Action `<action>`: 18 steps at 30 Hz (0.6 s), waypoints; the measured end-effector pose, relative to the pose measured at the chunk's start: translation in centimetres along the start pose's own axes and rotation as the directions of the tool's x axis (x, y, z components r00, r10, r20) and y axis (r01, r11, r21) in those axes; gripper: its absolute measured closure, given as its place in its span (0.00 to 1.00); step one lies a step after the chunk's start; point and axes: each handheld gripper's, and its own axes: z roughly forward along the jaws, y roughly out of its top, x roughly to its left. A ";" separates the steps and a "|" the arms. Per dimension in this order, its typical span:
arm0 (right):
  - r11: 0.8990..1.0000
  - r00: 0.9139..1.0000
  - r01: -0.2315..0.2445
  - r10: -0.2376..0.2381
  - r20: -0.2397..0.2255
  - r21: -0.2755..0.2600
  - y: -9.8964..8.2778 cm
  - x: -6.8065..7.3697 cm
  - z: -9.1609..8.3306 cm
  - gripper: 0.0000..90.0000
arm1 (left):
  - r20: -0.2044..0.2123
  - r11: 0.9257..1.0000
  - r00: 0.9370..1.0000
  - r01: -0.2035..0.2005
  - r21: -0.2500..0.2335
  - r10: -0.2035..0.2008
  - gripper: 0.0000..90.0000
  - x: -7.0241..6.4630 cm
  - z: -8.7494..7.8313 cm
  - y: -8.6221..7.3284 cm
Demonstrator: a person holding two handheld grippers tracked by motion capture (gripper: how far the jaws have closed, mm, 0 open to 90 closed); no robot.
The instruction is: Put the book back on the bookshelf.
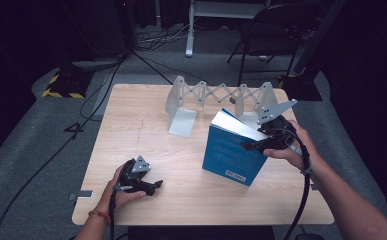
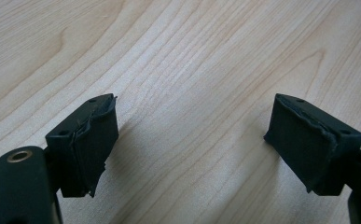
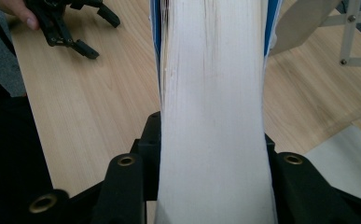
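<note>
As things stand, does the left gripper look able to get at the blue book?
Probably yes. The left gripper rests open on the table, with bare wood between it and the book, which the right gripper holds upright.

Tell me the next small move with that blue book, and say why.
Probably carry the blue book back toward the expanding bookend rack and stand it between the rack's end plates. The right gripper is clamped across the book's page edge, the book stands tilted on the table in front of the rack, and the left gripper rests open, apart.

book (image 1: 233,150) upright on table (image 1: 146,115), bookend rack (image 1: 221,97) behind
</note>
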 end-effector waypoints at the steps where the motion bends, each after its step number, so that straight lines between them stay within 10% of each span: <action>1: 1.000 1.000 -0.007 0.007 0.007 0.001 -0.2 -0.2 -0.3 0.68 | -0.001 1.000 1.000 0.000 0.000 0.000 0.18 0.0 0.0 0.0; 10: 0.997 0.994 -0.074 0.074 0.079 0.001 -2.2 -2.2 -2.6 0.68 | -0.001 1.000 1.000 0.000 0.000 0.000 0.18 0.0 0.0 0.0; 18: 0.988 0.970 -0.155 0.153 0.187 -0.007 -4.6 -4.7 -5.3 0.68 | -0.002 1.000 1.000 0.005 -0.001 -0.005 0.17 0.0 0.1 0.1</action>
